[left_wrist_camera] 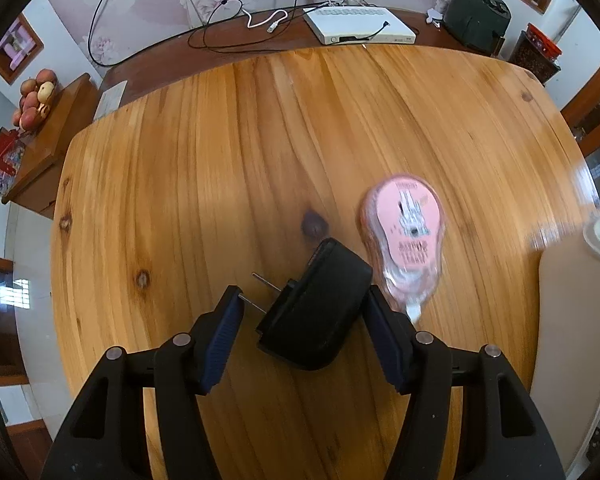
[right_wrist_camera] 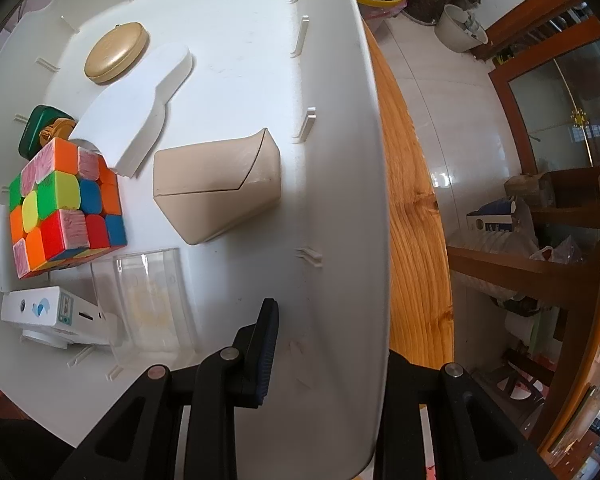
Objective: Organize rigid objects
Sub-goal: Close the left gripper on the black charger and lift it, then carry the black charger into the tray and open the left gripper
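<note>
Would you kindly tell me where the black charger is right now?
In the left wrist view, the black charger lies on the wooden table between the open left claw, with the pink packet just right.

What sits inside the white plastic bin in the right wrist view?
The white plastic bin holds a multicoloured puzzle cube, a beige wedge-shaped case, a gold round tin, a clear plastic box and a white carton. The cube partly covers a green item.

A white set-top box (left_wrist_camera: 358,26) and black cables (left_wrist_camera: 220,36) sit beyond the wooden table (left_wrist_camera: 220,160).
</note>
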A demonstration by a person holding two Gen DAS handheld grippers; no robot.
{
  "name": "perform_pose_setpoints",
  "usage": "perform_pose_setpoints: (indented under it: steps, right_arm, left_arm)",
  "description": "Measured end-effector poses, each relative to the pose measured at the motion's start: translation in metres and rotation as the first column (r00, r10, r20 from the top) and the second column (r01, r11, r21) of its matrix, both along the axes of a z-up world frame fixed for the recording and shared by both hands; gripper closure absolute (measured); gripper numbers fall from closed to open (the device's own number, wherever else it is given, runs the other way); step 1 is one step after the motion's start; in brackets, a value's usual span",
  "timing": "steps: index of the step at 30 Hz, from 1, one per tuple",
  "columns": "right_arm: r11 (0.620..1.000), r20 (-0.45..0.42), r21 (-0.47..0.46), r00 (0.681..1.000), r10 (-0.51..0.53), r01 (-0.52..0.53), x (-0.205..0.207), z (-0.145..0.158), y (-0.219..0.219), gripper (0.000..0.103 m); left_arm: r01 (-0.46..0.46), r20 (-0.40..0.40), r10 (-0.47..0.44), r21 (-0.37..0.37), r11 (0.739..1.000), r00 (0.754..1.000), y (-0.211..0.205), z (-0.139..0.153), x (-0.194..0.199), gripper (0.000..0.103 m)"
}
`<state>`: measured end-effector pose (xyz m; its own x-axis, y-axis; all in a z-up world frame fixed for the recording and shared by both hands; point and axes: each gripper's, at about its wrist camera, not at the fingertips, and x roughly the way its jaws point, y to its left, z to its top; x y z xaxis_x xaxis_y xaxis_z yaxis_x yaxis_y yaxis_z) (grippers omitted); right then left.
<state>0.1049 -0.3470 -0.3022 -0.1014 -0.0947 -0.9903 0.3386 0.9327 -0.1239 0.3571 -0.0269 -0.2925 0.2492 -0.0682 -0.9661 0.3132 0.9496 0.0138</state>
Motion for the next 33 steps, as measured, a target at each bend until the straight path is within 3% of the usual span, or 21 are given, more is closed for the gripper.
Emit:
perform_pose_setpoints:
  steps: [12,33]
  right_arm:
    - [0.999,0.012,-0.010,0.999,0.051,-0.051,-0.001,0.003,0.008,0.074]
    - [0.983,0.010,-0.017,0.983,0.185,-0.185,0.002,0.009,0.028,0.074]
  left_arm:
    - [-0.025,-0.031,0.025,-0.017,1.000,0.999,-0.008,0.014,-0.046,0.038]
    - [0.010,0.050,-0.008,-0.040,0.999,0.999,-0.042,0.100,-0.141,0.039]
